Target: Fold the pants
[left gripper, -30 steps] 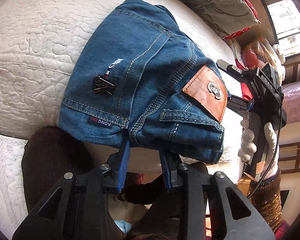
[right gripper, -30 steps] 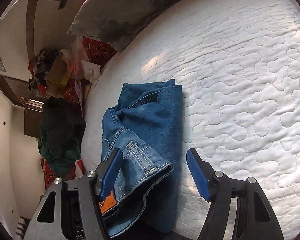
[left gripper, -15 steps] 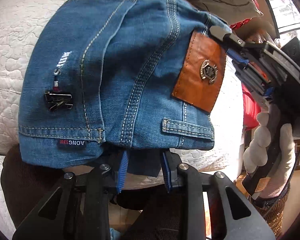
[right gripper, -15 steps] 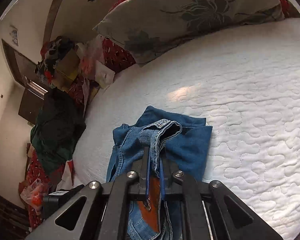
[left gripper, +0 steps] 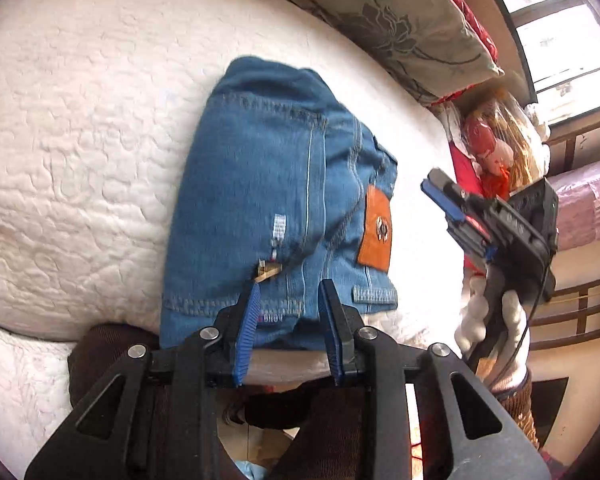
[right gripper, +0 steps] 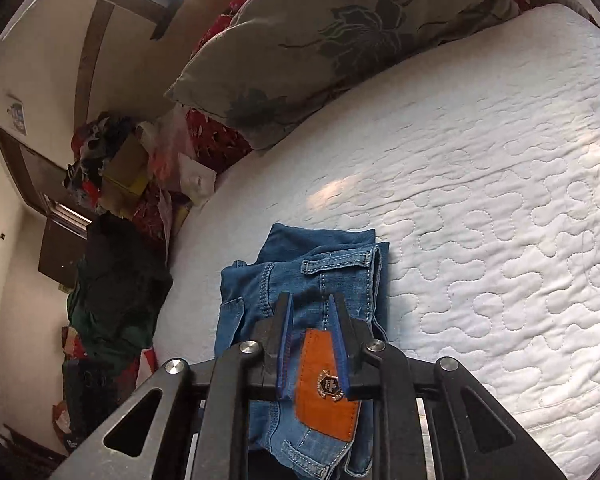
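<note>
Jeans (left gripper: pixel 284 208) are laid folded on the bed (left gripper: pixel 72 152), long axis running away from the left gripper (left gripper: pixel 288 300), part-open and empty at their near edge; the right gripper (left gripper: pixel 444 196), narrowly parted, is held clear alongside.

Jeans (left gripper: pixel 284 208) down (both hand-held grippers freed).

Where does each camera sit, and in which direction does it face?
Left wrist: on the left gripper at the mattress edge, facing across the folded jeans toward the pillow; shows that gripper, the right gripper in a gloved hand, a dark-clad leg.
Right wrist: on the right gripper above the jeans' leather patch, facing the pillow and room clutter; shows only that gripper.
Shared: jeans, leather patch, mattress, pillow.
</note>
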Available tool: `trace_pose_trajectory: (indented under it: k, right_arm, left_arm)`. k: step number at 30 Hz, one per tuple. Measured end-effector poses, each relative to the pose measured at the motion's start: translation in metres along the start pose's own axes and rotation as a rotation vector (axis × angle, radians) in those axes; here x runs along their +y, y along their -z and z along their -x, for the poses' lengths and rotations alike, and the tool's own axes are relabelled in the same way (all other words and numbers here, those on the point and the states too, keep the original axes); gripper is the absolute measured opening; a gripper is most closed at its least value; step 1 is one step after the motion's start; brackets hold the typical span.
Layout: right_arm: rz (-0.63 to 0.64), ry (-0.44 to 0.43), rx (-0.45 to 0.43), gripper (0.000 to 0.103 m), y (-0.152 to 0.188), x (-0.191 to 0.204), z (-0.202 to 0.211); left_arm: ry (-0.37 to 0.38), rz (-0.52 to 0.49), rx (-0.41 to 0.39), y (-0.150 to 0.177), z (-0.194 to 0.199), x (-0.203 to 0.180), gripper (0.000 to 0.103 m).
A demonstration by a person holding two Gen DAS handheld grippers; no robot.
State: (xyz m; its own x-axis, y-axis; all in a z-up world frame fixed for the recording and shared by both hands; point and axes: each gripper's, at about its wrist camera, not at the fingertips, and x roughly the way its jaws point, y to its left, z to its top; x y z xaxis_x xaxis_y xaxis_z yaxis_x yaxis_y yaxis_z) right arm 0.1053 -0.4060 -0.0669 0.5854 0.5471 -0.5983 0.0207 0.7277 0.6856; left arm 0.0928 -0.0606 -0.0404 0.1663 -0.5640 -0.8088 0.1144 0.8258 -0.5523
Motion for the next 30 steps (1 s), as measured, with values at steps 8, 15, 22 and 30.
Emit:
trace_pose_trajectory:
  k: [8, 15, 22, 30]
  right_arm:
    - [0.073, 0.126, 0.014, 0.028, 0.001, 0.017, -0.051]
    - [0.021, 0.172, 0.088, 0.031, 0.008, 0.002, -0.058]
    - [0.054, 0.118, 0.140, 0.037, 0.088, 0.010, -0.028]
    - [-0.034, 0.047, 0.040, 0.057, 0.090, 0.008, 0.012]
  left_arm:
    - [-0.145, 0.086, -0.006, -0.122, -0.089, -0.007, 0.027]
    - [-0.131, 0.040, 0.044, -0.112, -0.069, 0.004, 0.028]
    - [-0.093, -0.009, 0.028, -0.025, -0.032, 0.026, 0.035]
    - [-0.030, 0.012, -0.026, -0.019, -0.004, 0.035, 0.036]
